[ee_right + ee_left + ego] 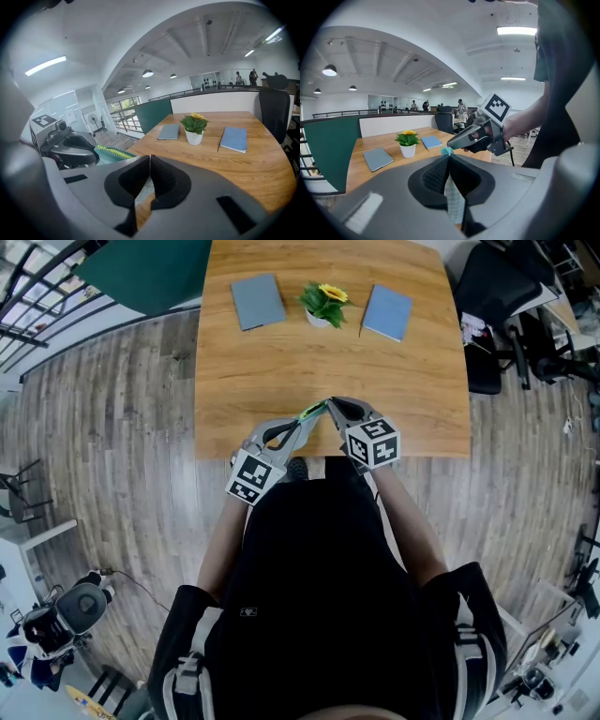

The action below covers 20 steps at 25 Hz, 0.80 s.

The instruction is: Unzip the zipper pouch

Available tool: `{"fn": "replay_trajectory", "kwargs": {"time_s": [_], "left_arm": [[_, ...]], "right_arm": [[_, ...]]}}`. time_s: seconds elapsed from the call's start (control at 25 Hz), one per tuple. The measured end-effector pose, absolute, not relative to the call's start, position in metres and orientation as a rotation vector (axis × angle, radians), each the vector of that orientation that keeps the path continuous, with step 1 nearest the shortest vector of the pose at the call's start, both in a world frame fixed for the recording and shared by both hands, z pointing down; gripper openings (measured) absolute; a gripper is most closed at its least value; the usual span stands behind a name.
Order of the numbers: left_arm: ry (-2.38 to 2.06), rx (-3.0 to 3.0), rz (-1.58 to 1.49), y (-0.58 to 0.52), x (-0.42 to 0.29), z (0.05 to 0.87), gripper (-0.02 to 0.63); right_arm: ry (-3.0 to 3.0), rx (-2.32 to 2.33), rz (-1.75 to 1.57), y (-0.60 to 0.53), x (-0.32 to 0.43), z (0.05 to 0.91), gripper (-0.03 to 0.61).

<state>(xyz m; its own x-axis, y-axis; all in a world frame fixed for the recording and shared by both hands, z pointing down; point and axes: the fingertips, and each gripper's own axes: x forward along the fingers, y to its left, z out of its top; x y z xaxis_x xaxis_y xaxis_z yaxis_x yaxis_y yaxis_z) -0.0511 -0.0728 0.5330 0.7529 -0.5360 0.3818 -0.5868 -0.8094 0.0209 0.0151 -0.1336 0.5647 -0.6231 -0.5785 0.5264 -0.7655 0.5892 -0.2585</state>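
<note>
Teal with a yellow-green stripe, the zipper pouch (314, 412) hangs in the air just over the near edge of the table (281, 362), held between the two tools. Its long axis runs from one gripper to the other, across the person's body, so the zipper probably lies along that same line.

The left gripper (302, 420) has its jaws pressed together on the pouch. In the left gripper view a pale checked fabric is nipped in the slit, and a teal end peeks out just past the tips. The right gripper (332, 408) meets it almost tip to tip from the other side, its jaws also closed with pale material in the slit. Whether that is the pull tab or only the pouch's edge cannot be told. Seen from the right gripper, the striped body of the pouch lies off to the left, toward the other tool.

Both hands are equally near. Opening the pouch would likely call for one hand to anchor it while the other draws away along that axis.

Well beyond, at the table's far side, a potted plant (323, 304) stands between a grey notebook (257, 301) and a blue notebook (387, 311).
</note>
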Motion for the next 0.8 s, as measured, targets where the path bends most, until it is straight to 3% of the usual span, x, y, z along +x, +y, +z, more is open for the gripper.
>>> {"fn": "replay_trajectory", "kwargs": {"time_s": [0.8], "left_arm": [[-0.907,2.818,0.526,-0.0683,-0.0531,0.5271,0.006]], "right_arm": [[-2.429,1.117,0.675,-0.137,0.0193,0.5642,0.008]]}}
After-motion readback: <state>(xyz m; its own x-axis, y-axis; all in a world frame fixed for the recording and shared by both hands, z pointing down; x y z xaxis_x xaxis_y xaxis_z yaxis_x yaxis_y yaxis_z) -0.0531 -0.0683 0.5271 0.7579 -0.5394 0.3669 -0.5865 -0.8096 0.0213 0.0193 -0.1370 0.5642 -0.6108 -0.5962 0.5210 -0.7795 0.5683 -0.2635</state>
